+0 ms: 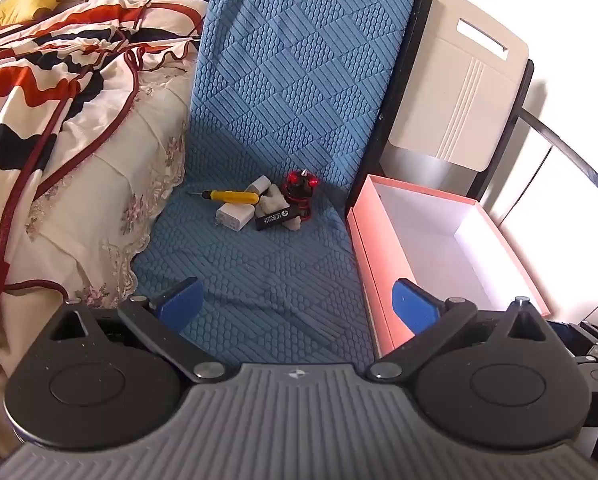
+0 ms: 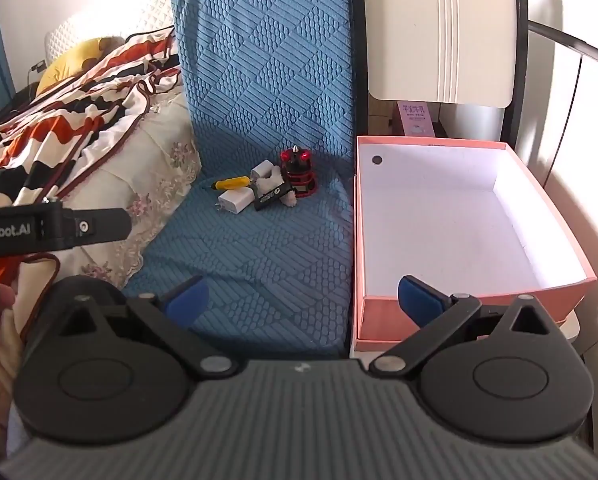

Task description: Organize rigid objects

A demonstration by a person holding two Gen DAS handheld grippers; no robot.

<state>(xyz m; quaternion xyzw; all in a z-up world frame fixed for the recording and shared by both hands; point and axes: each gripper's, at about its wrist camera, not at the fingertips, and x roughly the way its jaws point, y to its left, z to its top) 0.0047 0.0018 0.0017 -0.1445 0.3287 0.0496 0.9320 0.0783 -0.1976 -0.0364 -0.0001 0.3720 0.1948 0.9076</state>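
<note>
A small pile sits on the blue quilted chair seat [image 1: 259,272]: a yellow screwdriver [image 1: 231,196], two white chargers [image 1: 233,216], a black stick with white print [image 1: 274,219], a pale rough lump [image 1: 274,199] and a red-and-black toy robot [image 1: 299,194]. The same pile shows in the right wrist view, with the toy robot [image 2: 298,174] and screwdriver [image 2: 232,182]. An empty pink box with a white inside [image 1: 451,240] [image 2: 451,216] stands right of the seat. My left gripper [image 1: 295,304] is open and empty, well short of the pile. My right gripper [image 2: 303,300] is open and empty, also short of it.
A bed with a striped orange, navy and cream blanket [image 1: 59,92] lies to the left. A cream folded chair back [image 1: 459,76] stands behind the box. The left gripper's body [image 2: 51,228] shows at the left of the right wrist view.
</note>
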